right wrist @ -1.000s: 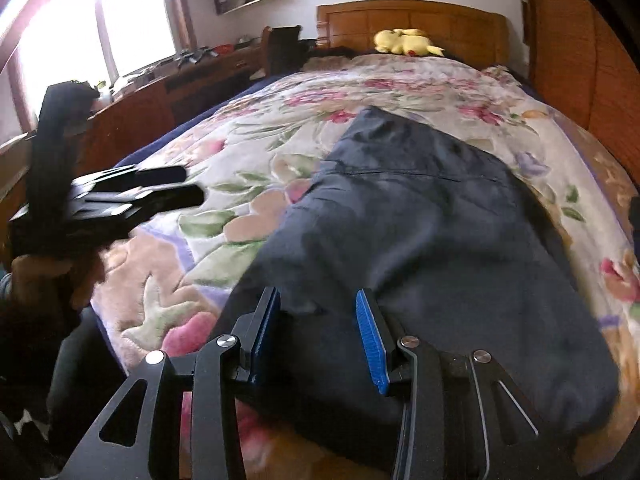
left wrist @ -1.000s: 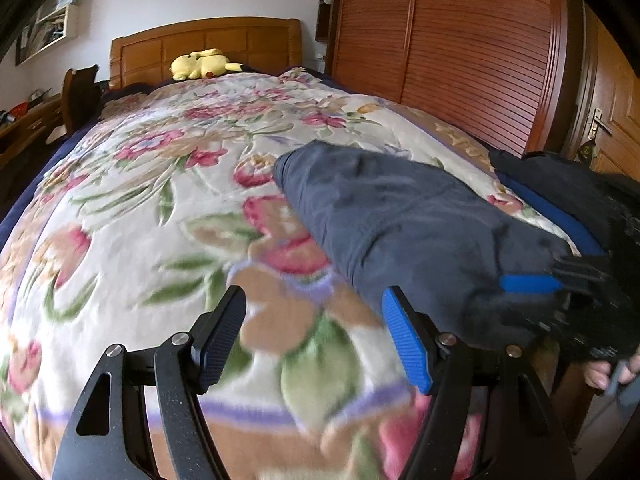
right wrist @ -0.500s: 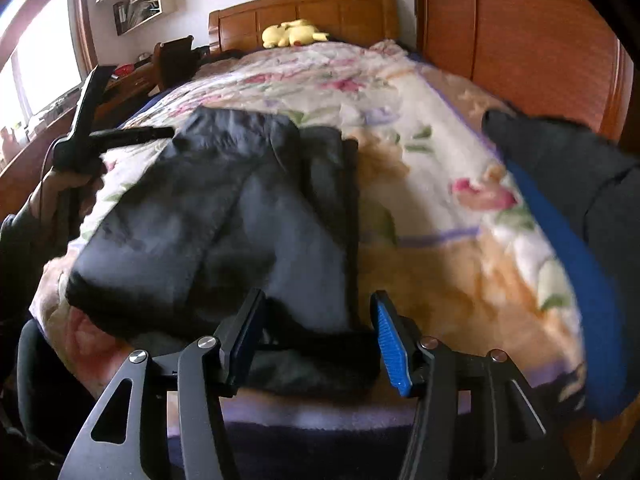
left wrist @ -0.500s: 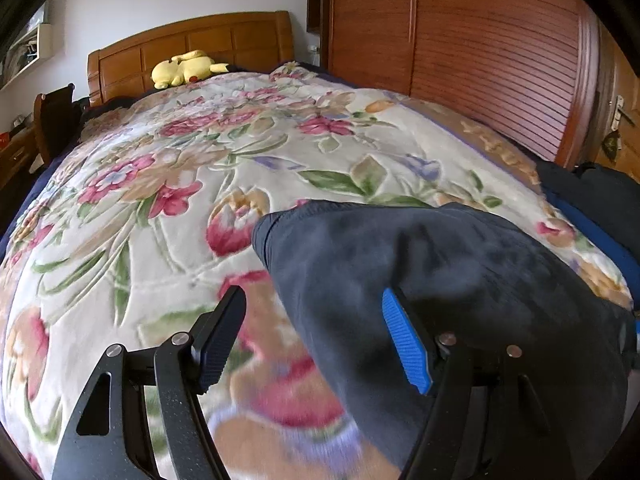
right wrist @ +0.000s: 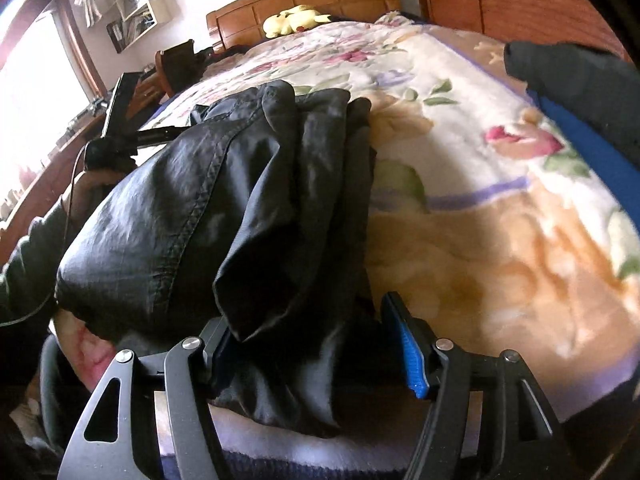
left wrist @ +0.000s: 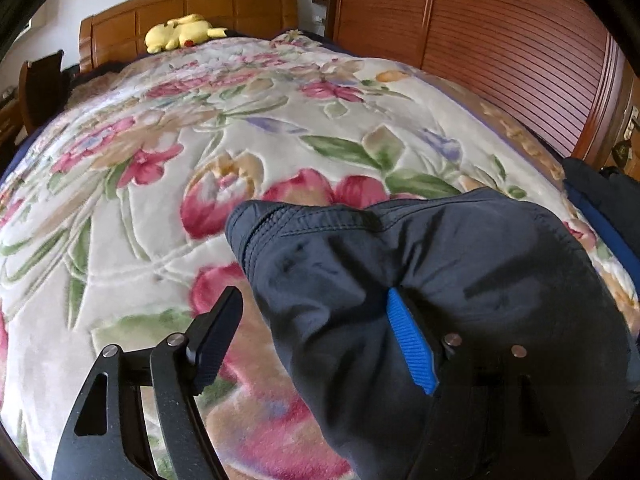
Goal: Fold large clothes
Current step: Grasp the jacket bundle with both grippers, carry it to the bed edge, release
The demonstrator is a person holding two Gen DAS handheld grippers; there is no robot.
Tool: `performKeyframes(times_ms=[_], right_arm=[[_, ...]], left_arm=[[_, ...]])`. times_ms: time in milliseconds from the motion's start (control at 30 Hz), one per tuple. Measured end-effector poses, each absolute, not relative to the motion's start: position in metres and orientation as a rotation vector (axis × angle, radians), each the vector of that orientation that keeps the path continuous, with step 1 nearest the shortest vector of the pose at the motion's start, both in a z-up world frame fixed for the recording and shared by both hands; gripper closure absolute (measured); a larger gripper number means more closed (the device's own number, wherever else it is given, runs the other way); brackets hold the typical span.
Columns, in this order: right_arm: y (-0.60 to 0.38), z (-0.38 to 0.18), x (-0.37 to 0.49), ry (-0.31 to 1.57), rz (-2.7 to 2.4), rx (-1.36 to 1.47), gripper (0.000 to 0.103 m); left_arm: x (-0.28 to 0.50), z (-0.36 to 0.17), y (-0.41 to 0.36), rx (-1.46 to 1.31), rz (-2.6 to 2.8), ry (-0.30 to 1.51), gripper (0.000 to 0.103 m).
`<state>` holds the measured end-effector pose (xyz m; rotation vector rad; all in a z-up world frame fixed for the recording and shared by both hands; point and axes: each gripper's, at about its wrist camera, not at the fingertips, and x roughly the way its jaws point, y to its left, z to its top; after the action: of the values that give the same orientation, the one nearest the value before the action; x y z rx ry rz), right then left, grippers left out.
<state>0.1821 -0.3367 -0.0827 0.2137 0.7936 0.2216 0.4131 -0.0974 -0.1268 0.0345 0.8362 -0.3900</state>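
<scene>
A dark navy garment [left wrist: 440,280] lies folded on the floral bed blanket [left wrist: 200,160]. My left gripper [left wrist: 316,332] is open, its jaws wide apart around the garment's left edge near the ribbed hem. In the right wrist view the same garment [right wrist: 224,208] lies bunched in thick folds near the foot of the bed. My right gripper [right wrist: 312,344] is open, and a hanging fold of the cloth lies between its jaws. The left gripper's handle [right wrist: 120,120] shows beyond the garment at the left.
A second dark garment with a blue stripe [right wrist: 580,92] lies at the bed's right side. A yellow plush toy [left wrist: 180,32] sits by the wooden headboard. A wooden wardrobe [left wrist: 500,40] stands on the right, and a chair and desk [right wrist: 176,64] on the left.
Both grippers have closed in on the garment. The left gripper now straddles its hem edge, and the right gripper's jaws now sit around a fold at the bed's foot.
</scene>
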Motion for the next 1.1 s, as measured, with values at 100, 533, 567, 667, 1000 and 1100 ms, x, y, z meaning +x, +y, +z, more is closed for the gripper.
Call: performKeyframes(times_ms=[100, 533, 567, 667, 1000, 1100], right_arm=[[-0.338, -0.085, 0.183, 0.789, 0.241, 0.24, 0.042], [-0.346, -0.07, 0.165, 0.624, 0.297, 0.251, 0.085], [-0.346, -0.067, 0.163, 0.609, 0.295, 0.242, 0.086], [-0.348, -0.056, 0.161, 0.571, 0.3, 0.225, 0.087], [-0.391, 0.015, 0.129, 0.366, 0.235, 0.104, 0.094], [-0.42, 0.047, 0.111, 0.306, 0.167, 0.047, 0.095]], left_arm=[[0.417, -0.129, -0.096, 0.002, -0.417, 0.858, 0.037], [0.389, -0.088, -0.118, 0.143, -0.361, 0.766, 0.09], [0.384, -0.08, -0.117, 0.142, -0.358, 0.748, 0.09], [0.369, -0.057, -0.119, 0.145, -0.351, 0.698, 0.091], [0.324, 0.038, -0.181, 0.183, -0.39, 0.526, 0.091], [0.319, 0.071, -0.214, 0.177, -0.421, 0.462, 0.091]])
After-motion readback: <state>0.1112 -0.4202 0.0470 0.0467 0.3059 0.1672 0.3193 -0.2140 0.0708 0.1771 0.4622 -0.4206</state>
